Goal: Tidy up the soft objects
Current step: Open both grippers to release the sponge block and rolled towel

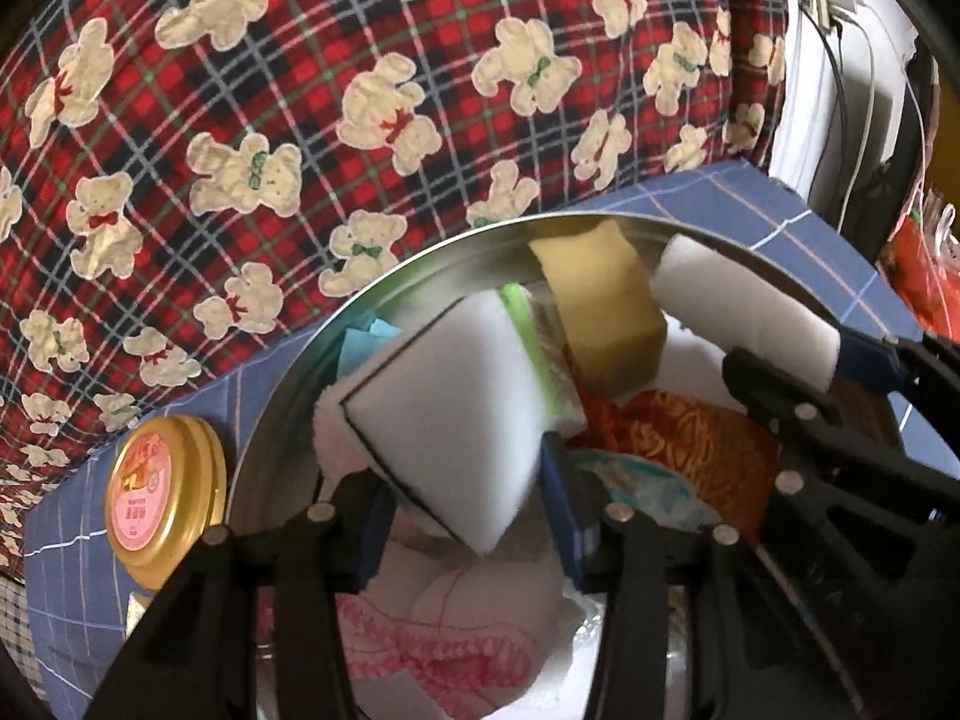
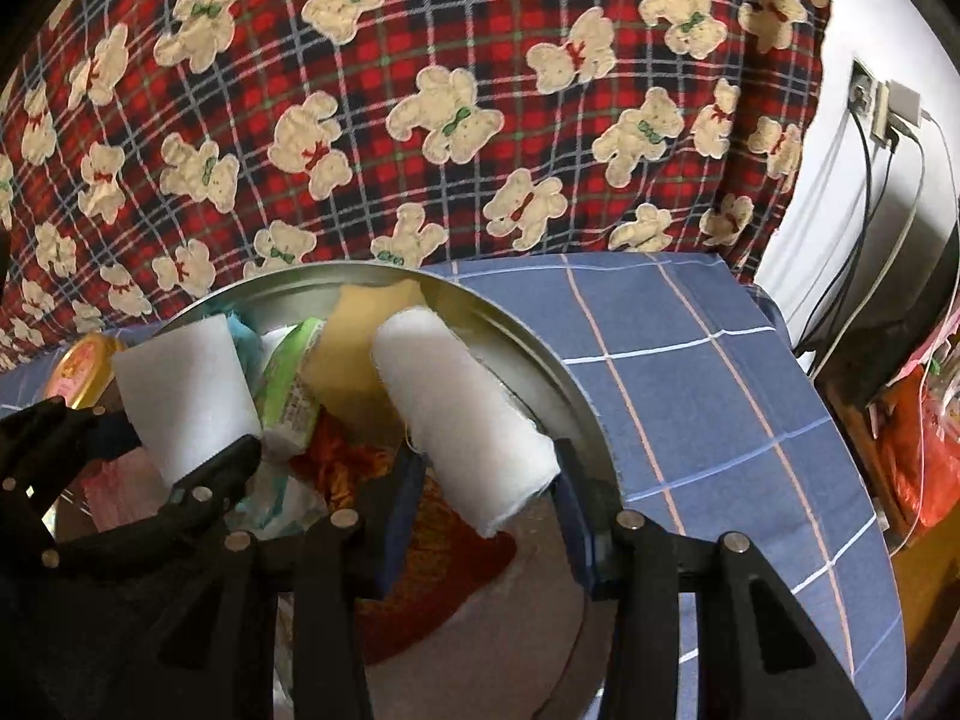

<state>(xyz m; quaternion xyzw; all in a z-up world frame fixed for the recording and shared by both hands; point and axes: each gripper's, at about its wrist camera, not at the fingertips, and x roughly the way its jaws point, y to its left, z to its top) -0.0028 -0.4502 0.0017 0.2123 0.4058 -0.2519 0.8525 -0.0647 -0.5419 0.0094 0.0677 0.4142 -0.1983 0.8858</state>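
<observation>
Two grippers over one metal basin (image 1: 282,372) — each holding one white piece.

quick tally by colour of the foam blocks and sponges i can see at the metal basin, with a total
white: 2 – white sponge block in the left tool, white foam roll in the right tool
yellow: 1 – yellow sponge in the metal basin
total: 3
</observation>
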